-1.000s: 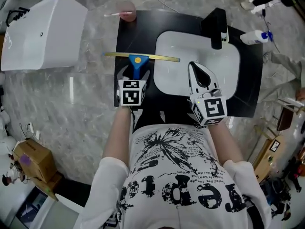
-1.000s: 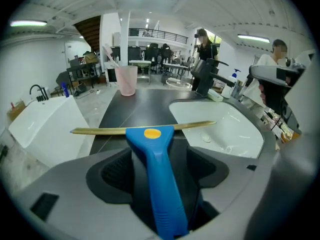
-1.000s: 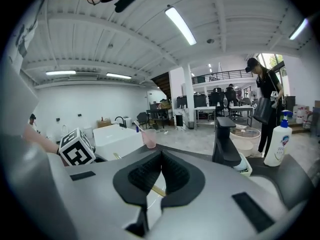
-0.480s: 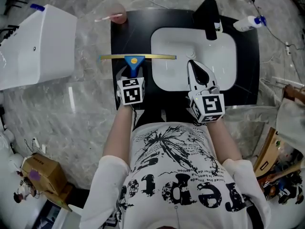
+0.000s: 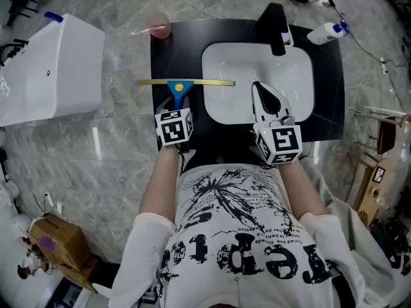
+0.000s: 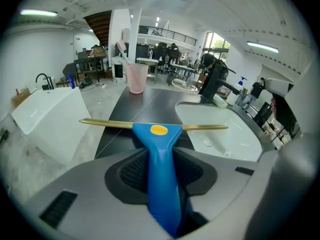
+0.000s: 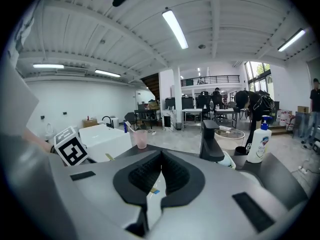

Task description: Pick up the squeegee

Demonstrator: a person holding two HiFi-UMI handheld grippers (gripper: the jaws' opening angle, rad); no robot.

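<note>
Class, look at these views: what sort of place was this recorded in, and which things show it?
Probably an open-plan workshop or lab with a mock washroom: a white basin and black faucet in a freestanding black counter, with desks and people behind.

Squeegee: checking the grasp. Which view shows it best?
Left gripper view: the squeegee sits close-up between the closing fingers. Head view shows it small, from above; right gripper view doesn't clearly show it.

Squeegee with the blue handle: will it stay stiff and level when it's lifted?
Probably stiff: the squeegee has a moulded handle that looks like hard plastic. Its gold blade sits ahead of the left gripper, whose closing jaws flank the handle, so it may dip forward or twist.
</note>
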